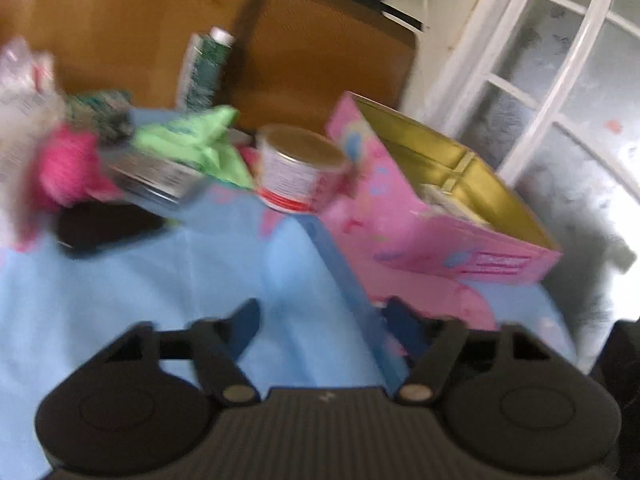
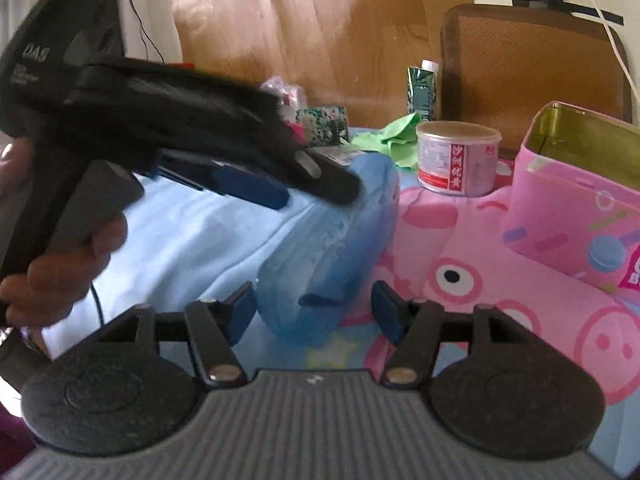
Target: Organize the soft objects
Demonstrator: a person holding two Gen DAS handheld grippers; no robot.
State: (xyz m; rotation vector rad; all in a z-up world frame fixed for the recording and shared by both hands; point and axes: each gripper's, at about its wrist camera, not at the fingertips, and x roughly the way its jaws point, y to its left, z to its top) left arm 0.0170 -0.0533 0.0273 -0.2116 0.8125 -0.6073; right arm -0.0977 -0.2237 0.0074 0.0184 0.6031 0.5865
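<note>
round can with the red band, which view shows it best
Right wrist view: the round can is sharp, its lid and label characters visible. In the left wrist view the same can is motion-blurred and its label unreadable.

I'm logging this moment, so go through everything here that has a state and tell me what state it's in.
left gripper: open, empty, above the blue sheet.
right gripper: open, empty, fingers either side of the blue cloth bundle.
pink tin box: lid off, something pale inside.
round can: upright, lid on.
green carton: upright, cap on.
green cloth: crumpled, loose.
</note>
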